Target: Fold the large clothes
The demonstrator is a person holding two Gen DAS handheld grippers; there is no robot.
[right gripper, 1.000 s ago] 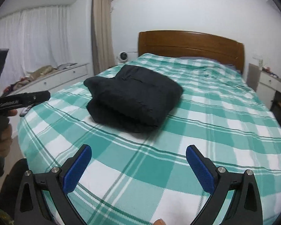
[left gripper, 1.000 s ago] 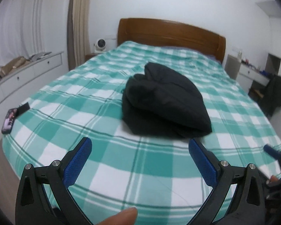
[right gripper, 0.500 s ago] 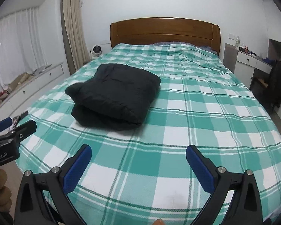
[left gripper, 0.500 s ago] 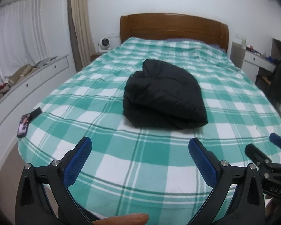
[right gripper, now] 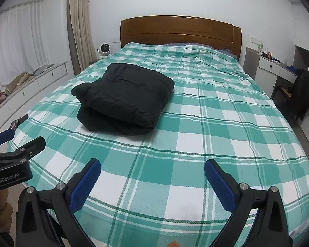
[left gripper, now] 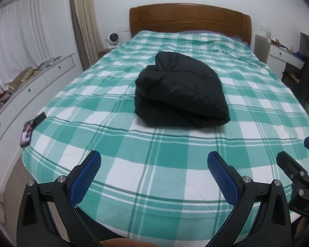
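A black padded jacket (left gripper: 180,91) lies folded into a thick bundle on the green and white checked bed (left gripper: 154,154). It also shows in the right wrist view (right gripper: 123,98), left of the middle of the bed (right gripper: 195,144). My left gripper (left gripper: 154,175) is open and empty, held over the foot of the bed, well short of the jacket. My right gripper (right gripper: 152,181) is open and empty too, also over the foot edge. Each gripper shows at the edge of the other's view.
A phone (left gripper: 26,132) lies at the bed's left edge. White drawers (left gripper: 20,94) with clothes on top run along the left wall. A wooden headboard (left gripper: 189,20) stands at the back. A desk and a chair with dark clothes (right gripper: 302,94) stand at the right.
Both grippers have drawn back from the jacket toward the foot of the bed and stayed open. The folded jacket has not moved.
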